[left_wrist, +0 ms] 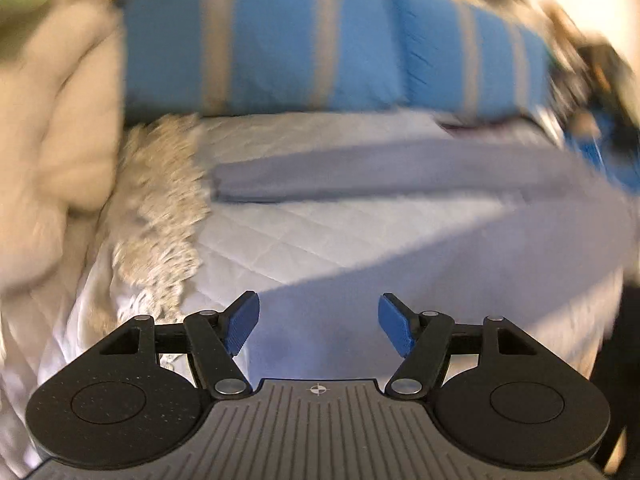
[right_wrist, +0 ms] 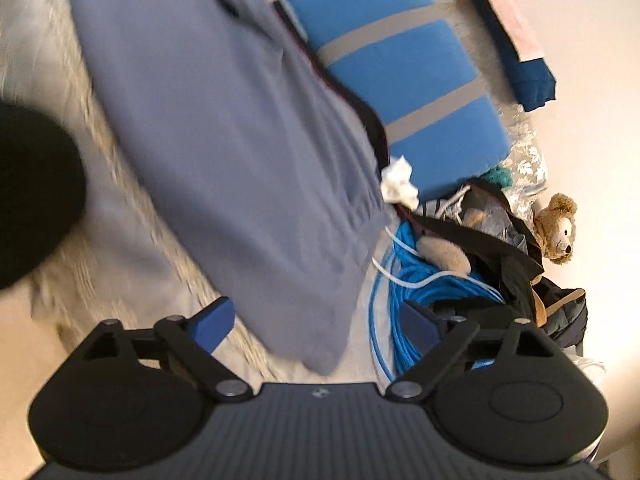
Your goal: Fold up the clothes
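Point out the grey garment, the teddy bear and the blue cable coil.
grey garment (right_wrist: pixel 240 140): right wrist view, middle of the cloth.
teddy bear (right_wrist: pixel 558 228): right wrist view, its head.
blue cable coil (right_wrist: pixel 404 280): right wrist view, upper loops.

White quilted bed, blue striped pillows (two), pale wall.

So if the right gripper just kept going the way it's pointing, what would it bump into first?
Most likely the grey-blue garment lying on the bed: its lower edge sits just ahead between the open right gripper fingers, though depth is hard to judge.
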A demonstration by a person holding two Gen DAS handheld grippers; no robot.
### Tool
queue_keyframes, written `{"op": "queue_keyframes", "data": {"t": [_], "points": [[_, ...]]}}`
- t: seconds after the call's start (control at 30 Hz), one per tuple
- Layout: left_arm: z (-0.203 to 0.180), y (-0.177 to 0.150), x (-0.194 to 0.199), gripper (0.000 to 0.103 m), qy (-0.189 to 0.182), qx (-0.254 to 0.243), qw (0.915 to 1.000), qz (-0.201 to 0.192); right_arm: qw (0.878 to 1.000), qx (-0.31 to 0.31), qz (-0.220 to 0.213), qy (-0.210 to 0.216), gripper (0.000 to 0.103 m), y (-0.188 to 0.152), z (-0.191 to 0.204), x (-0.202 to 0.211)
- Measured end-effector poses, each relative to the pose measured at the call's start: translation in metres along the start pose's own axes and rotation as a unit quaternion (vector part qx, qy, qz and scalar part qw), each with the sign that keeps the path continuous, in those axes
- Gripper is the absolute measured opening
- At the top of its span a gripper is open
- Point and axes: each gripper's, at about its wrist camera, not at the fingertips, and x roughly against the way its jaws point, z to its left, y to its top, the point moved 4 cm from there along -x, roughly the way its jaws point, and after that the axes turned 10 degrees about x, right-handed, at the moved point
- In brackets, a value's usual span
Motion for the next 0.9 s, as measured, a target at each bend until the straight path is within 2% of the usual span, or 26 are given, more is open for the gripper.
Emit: {"op": "queue_keyframes", "data": {"t": [0.1,0.13,0.2,0.27,0.37,0.47,0.53,0.63,0.7,0.73,0.77,0.8,0.83,0.9], "points": [[0.022,0.010,-0.025,0.064,0.017,0.052,0.9984,0.010,0.995,-0.084,-0.029,0.045,0.101,0.023,-0.009,0.006],[0.029,0.012,-0.033,0.064,0.012,0.069,0.9974,0.016,0.989,-0.125,-0.045,0.071,0.103,0.030,-0.013,0.009],[0.038,0.013,-0.047,0.064,0.007,0.108,0.9936,0.031,0.968,-0.202,-0.081,0.126,0.103,0.044,-0.022,0.016],[0.042,0.012,-0.058,0.059,0.014,0.124,0.9912,0.045,0.951,-0.244,-0.101,0.158,0.103,0.056,-0.026,0.021],[0.042,0.015,-0.065,0.005,0.037,0.115,0.9912,0.053,0.940,-0.268,-0.118,0.176,0.103,0.074,-0.026,0.027],[0.042,0.020,-0.060,0.005,0.063,0.126,0.9892,0.038,0.933,-0.277,-0.129,0.192,0.103,0.086,-0.023,0.030],[0.036,0.024,-0.055,0.005,0.067,0.100,0.9926,0.016,0.932,-0.270,-0.138,0.197,0.103,0.093,-0.020,0.033],[0.034,0.023,-0.056,0.008,0.077,0.087,0.9929,0.024,0.938,-0.247,-0.145,0.195,0.103,0.103,-0.012,0.036],[0.037,0.023,-0.061,0.013,0.085,0.088,0.9919,0.034,0.935,-0.250,-0.147,0.205,0.103,0.108,-0.008,0.037],[0.040,0.024,-0.064,0.016,0.093,0.093,0.9906,0.037,0.928,-0.266,-0.145,0.217,0.103,0.109,-0.009,0.038],[0.042,0.026,-0.064,0.030,0.107,0.099,0.9887,0.035,0.917,-0.292,-0.142,0.233,0.103,0.109,-0.009,0.037],[0.044,0.027,-0.060,0.042,0.118,0.108,0.9868,0.022,0.900,-0.326,-0.139,0.254,0.103,0.107,-0.011,0.036],[0.045,0.029,-0.056,0.046,0.126,0.115,0.9853,0.008,0.884,-0.355,-0.136,0.272,0.103,0.105,-0.012,0.035],[0.040,0.033,-0.048,0.055,0.112,0.106,0.9878,-0.025,0.852,-0.406,-0.132,0.304,0.103,0.101,-0.013,0.032]]}}
